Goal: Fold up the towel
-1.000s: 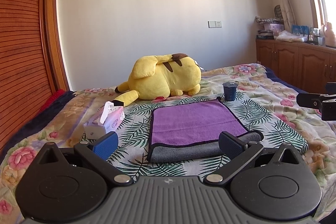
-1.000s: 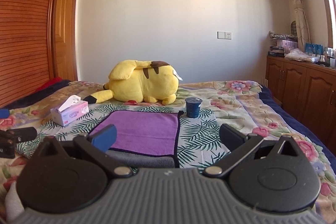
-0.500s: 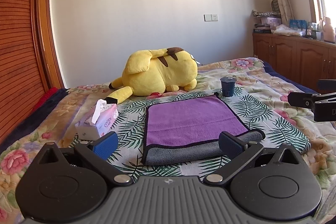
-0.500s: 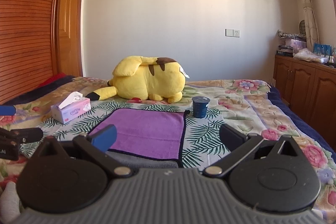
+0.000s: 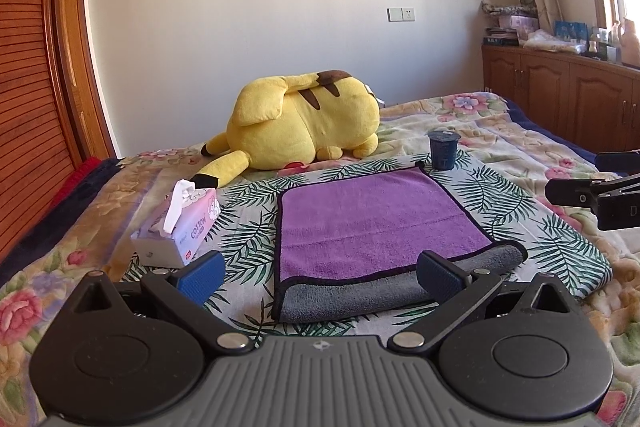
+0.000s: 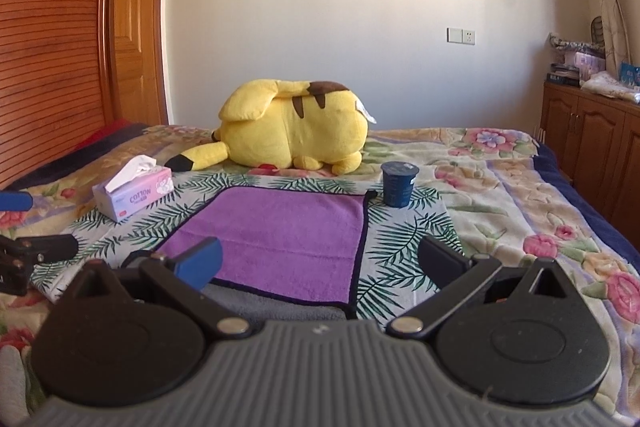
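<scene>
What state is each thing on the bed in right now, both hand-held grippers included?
Towel: lying flat, purple layer folded over the grey, grey strip showing along the near edge.
Left hand-held gripper: open, holding nothing.
Right hand-held gripper: open, holding nothing.
Tissue box: open, a tissue sticking out.
Blue cup: upright, sealed with a lid.
Yellow plush toy: lying down beyond the towel.
</scene>
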A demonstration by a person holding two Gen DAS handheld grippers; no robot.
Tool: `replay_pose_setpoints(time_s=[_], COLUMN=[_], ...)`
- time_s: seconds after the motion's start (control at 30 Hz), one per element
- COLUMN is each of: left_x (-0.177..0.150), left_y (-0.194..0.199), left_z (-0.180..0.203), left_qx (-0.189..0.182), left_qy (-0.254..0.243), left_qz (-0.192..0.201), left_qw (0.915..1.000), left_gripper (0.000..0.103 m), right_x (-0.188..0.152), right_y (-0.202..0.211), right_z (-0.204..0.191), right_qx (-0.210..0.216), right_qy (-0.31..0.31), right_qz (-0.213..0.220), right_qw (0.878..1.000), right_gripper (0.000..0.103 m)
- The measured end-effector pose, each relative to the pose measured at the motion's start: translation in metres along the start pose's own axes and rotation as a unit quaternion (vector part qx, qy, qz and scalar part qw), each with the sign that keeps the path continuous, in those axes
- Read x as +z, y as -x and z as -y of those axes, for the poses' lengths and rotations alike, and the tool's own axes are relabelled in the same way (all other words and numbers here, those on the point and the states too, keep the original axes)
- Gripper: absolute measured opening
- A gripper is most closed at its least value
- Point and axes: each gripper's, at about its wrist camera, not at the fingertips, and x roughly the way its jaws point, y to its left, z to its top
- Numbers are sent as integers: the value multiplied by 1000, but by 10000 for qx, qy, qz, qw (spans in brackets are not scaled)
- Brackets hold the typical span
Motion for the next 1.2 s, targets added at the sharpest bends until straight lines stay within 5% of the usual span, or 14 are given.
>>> replay_pose_setpoints(time_s=[0.6, 0.77, 0.87, 1.2], left_x=[0, -2, -3, -12], left_y=[-61, -79, -88, -126], left_z=[-18, -24, -28, -45], left_qx=[-299, -368, -418, -479], left_qy=[-103, -98, -65, 174], left_qz=[-457, -678, -791, -1237], left_qw=[9985, 9970, 9960, 9910], left_gripper=[79, 72, 66, 40], right_x=[-7, -10, -12, -24], right_y=[-56, -71, -79, -107], right_z=[6, 8, 11, 24], right_qx=[295, 333, 383, 401], right_qy=[164, 177, 141, -14], right_qz=[-765, -975, -1131, -1709], right_qw=[9965, 9945, 9927, 9845], right_gripper=[103, 101, 87, 82])
